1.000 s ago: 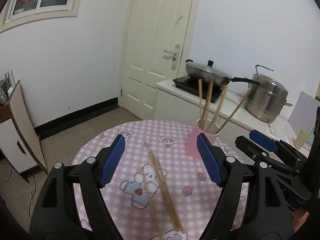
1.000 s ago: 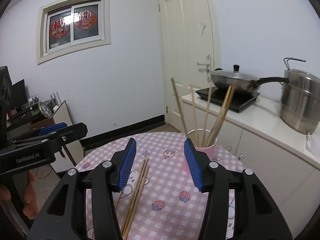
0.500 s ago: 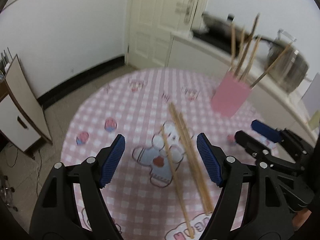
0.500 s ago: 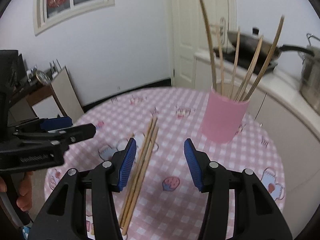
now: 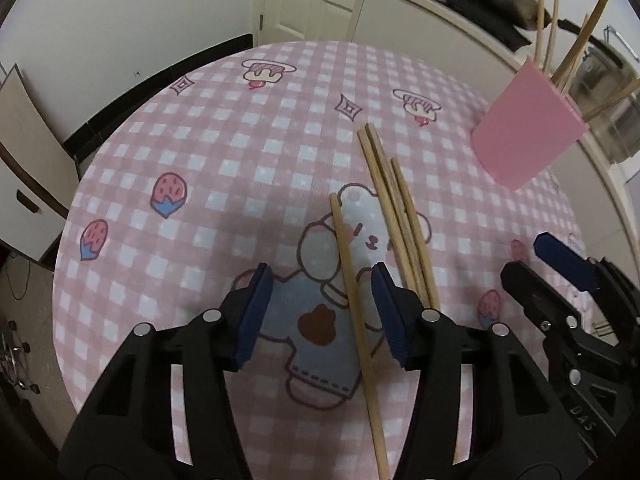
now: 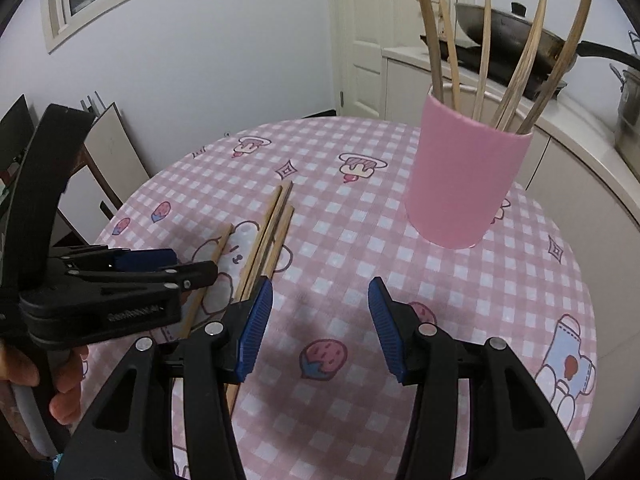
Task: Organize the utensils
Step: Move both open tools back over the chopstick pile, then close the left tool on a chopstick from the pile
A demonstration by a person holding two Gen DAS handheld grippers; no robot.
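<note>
Several wooden chopsticks lie on the pink checked tablecloth (image 5: 200, 152). A single chopstick (image 5: 354, 292) runs between the open jaws of my left gripper (image 5: 322, 312), which hovers low over it. A bundle of three chopsticks (image 5: 394, 208) lies just right of it; the bundle also shows in the right wrist view (image 6: 266, 236). My right gripper (image 6: 320, 324) is open and empty, above bare cloth right of the bundle. A pink cup (image 6: 466, 176) holding several chopsticks stands at the far right; it also shows in the left wrist view (image 5: 524, 136).
The table (image 6: 520, 360) is round, with its edge falling to the floor on the left. A counter (image 6: 560, 112) with a wok (image 6: 504, 32) and a steel pot (image 5: 608, 92) stands behind the cup. A white cabinet (image 5: 24, 184) is at far left.
Both grippers have tilted down and dropped closer to the table. The left gripper now straddles the single chopstick. The right gripper moved nearer the bundle and cup.
</note>
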